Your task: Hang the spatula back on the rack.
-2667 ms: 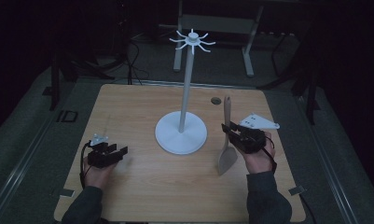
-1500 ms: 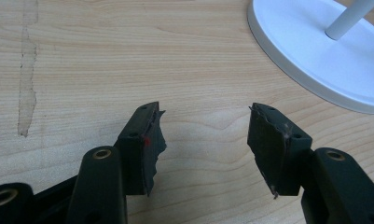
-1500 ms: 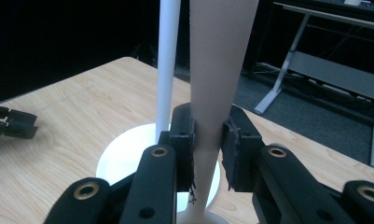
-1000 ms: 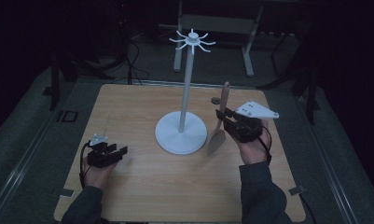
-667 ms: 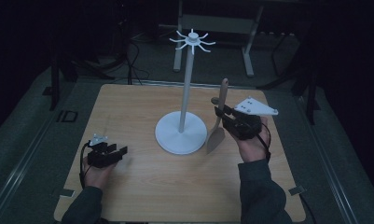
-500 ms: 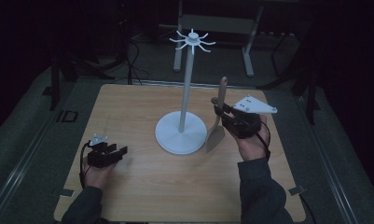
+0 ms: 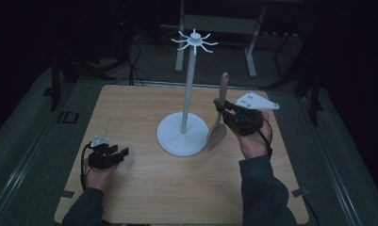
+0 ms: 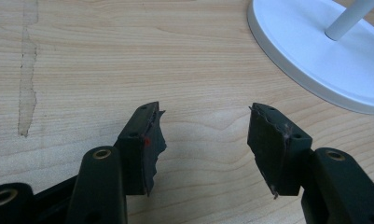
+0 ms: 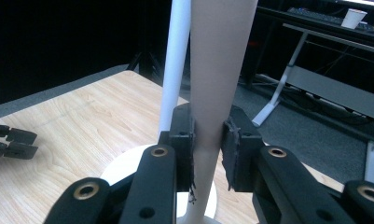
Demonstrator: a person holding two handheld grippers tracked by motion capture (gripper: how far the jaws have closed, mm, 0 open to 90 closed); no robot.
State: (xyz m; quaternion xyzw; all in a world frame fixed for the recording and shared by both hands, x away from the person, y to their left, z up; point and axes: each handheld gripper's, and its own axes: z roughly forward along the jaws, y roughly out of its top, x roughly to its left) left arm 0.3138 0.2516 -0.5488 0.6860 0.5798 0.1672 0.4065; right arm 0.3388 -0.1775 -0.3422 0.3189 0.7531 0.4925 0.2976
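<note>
Right hand-held gripper (image 7: 223,109), frame centre-right, clamps the wooden spatula (image 7: 218,122) mid-handle, probably stiff and light; left hand-held gripper (image 8: 203,140) gapes empty over the bench (image 7: 130,108).

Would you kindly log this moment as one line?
right gripper: shut on spatula, beside stand | left gripper: open, empty

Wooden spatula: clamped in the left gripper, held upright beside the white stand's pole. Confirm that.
Wrong gripper. The wooden spatula is clamped in the right gripper, as the right gripper view shows; the left gripper is open over bare table. It does stand upright beside the white stand's pole.
</note>
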